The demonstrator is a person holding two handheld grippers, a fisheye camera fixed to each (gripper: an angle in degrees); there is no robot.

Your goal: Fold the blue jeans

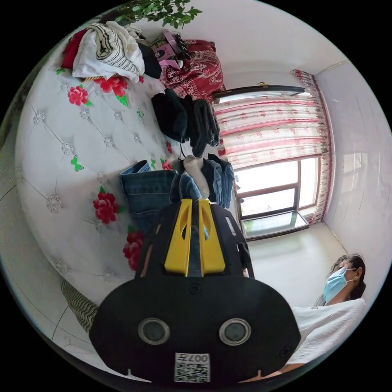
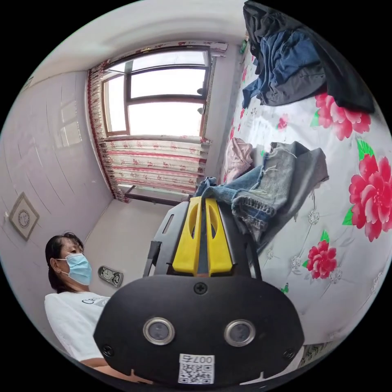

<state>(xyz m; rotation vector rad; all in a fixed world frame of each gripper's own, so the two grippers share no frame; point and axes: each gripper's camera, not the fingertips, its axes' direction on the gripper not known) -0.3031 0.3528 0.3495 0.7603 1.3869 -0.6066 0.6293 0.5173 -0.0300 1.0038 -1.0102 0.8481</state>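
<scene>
Pinching the jeans (image 1: 149, 192) at opposite ends, left gripper (image 1: 195, 204) and right gripper (image 2: 203, 202) both clamp denim, likely to lift it off the bed (image 1: 61, 134) near the window for a fold.

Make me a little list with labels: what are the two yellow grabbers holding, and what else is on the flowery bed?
left gripper: shut on the blue jeans, waistband end
right gripper: shut on the blue jeans, near a frayed leg hem
surface: white bed cover with red flowers
dark folded clothes: stacked beyond the jeans
white striped clothes pile: far end of bed
dark blue heap: on bed
person: beside the bed
</scene>
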